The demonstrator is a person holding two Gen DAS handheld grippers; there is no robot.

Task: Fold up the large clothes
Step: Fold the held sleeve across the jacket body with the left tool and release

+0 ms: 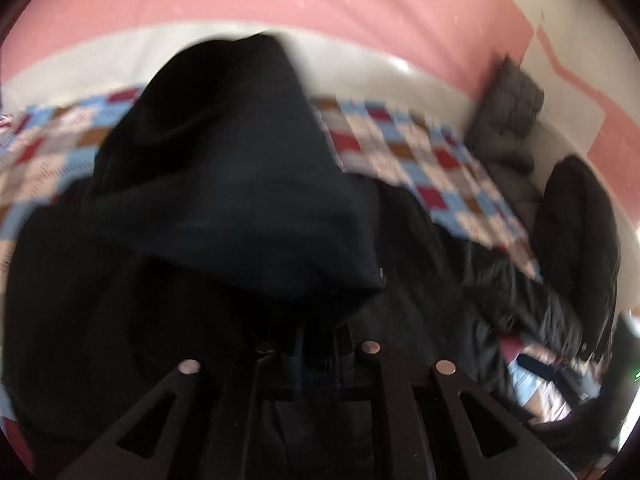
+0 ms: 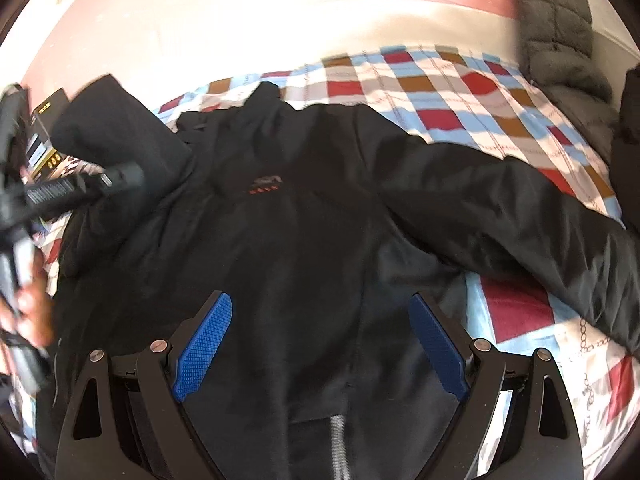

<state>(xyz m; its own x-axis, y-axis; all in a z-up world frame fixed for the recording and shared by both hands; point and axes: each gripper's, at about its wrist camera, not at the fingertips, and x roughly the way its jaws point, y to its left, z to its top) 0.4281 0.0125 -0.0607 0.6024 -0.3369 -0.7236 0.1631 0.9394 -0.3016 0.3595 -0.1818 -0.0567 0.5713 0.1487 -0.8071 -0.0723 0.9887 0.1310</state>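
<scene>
Black jacket (image 2: 304,216) spread on checkered bedsheet (image 2: 440,92), left gripper (image 1: 316,356) clamped on lifted sleeve (image 1: 224,184) blocking its view, right gripper (image 2: 320,344) wide apart w/ nothing between above jacket near hem, grey quilted coat (image 2: 560,20) far right.

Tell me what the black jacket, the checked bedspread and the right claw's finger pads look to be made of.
Black jacket: probably a synthetic woven shell, matte with a faint sheen on its creased sleeve. Checked bedspread: likely printed cotton-like cloth, flat and dull. Right claw pads: blue rubbery or plastic material, judging by the knurled grid texture.
</scene>
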